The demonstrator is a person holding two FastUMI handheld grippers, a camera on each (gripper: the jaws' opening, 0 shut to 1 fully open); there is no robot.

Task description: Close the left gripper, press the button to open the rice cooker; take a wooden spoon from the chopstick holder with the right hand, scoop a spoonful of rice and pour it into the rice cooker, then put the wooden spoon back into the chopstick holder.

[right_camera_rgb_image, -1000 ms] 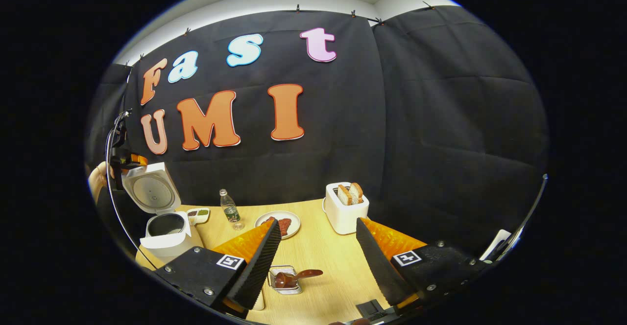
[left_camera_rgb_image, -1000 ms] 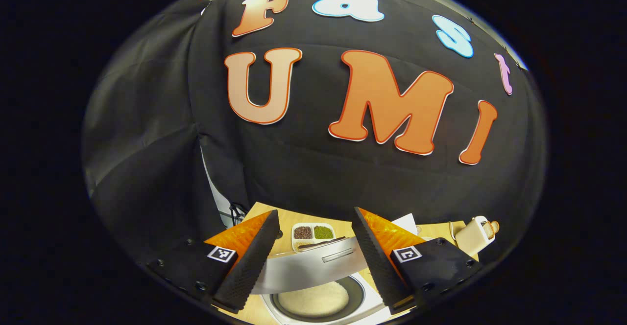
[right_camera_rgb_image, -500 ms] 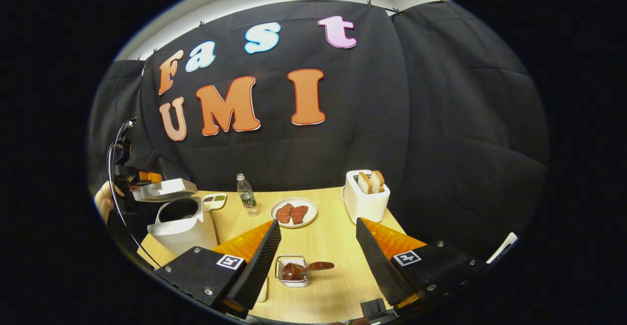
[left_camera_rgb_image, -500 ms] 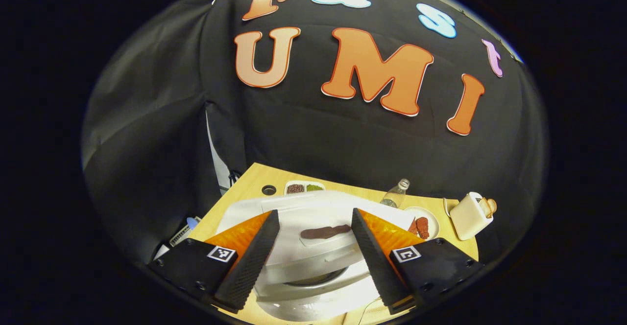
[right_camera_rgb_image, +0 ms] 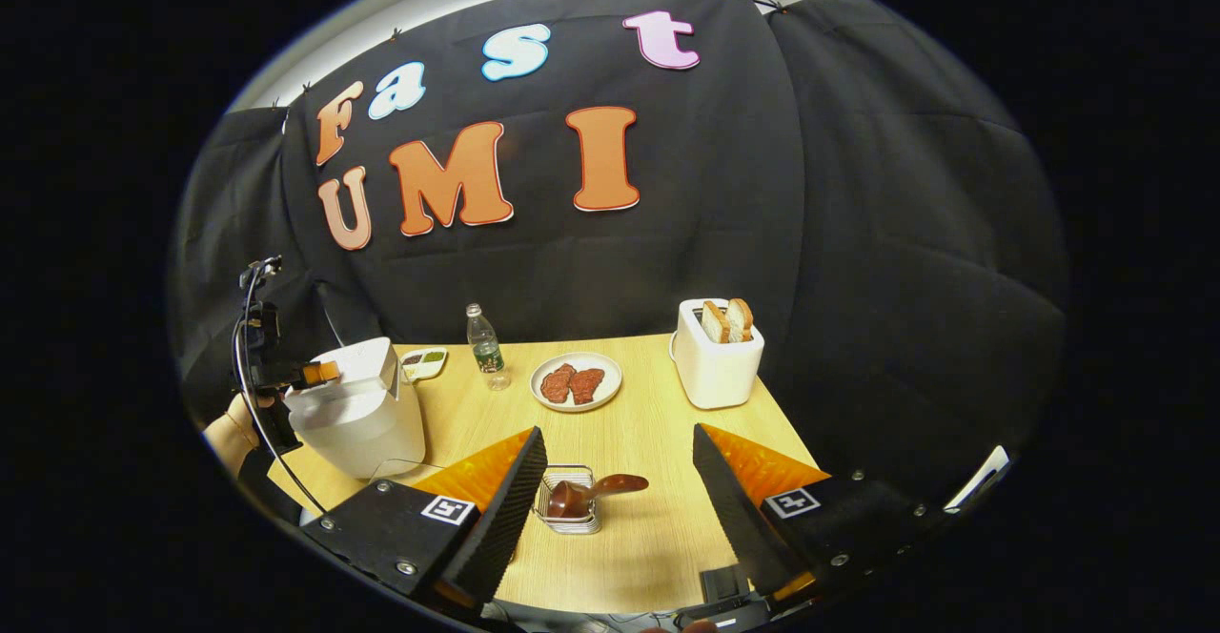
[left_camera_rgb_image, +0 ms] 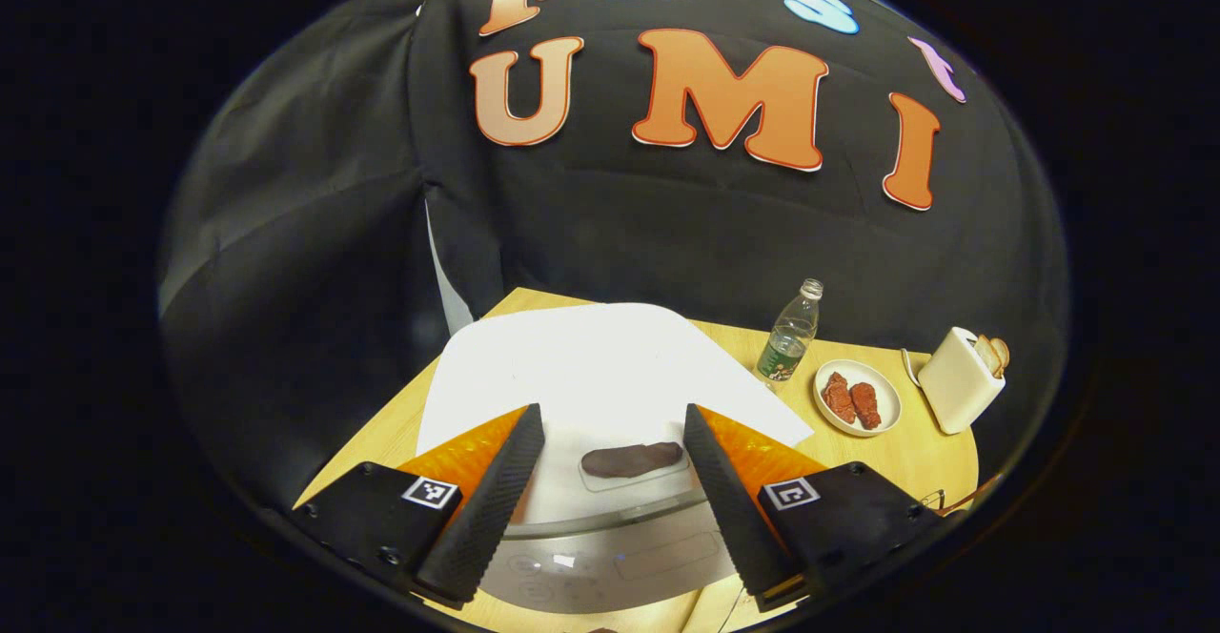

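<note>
A white rice cooker (right_camera_rgb_image: 357,414) stands with its lid down at the near left corner of a pale wooden table (right_camera_rgb_image: 648,528) in the right gripper view. In the left gripper view the cooker's flat lid (left_camera_rgb_image: 591,376) spreads just beyond the left gripper (left_camera_rgb_image: 610,509), whose jaws stand wide apart and hold nothing; a dark oblong button (left_camera_rgb_image: 632,459) in a clear recess lies between its fingers (left_camera_rgb_image: 486,509), and faint markings on the glossy front panel (left_camera_rgb_image: 610,557) below are too blurred to read.

To the right of the cooker, toward the near table edge, a small wire chopstick holder (right_camera_rgb_image: 569,504) carries a dark wooden spoon (right_camera_rgb_image: 586,493), its handle pointing right. The right gripper (right_camera_rgb_image: 620,519) hovers over this spot with jaws wide open and empty, the holder showing between its fingers (right_camera_rgb_image: 500,509). Each gripper bears small square black-and-white marker tags.

Behind the cooker sits a divided dish (right_camera_rgb_image: 423,362) of dark and green grains. Farther right stand a clear plastic bottle (right_camera_rgb_image: 486,347) with a green label too small to read, a white plate (right_camera_rgb_image: 576,382) with two reddish-brown pieces, and a white toaster (right_camera_rgb_image: 720,357) holding two slices of bread. At the cooker's left side, in the right gripper view, a hand (right_camera_rgb_image: 232,431) holds the left gripper against the cooker's lid.
</note>
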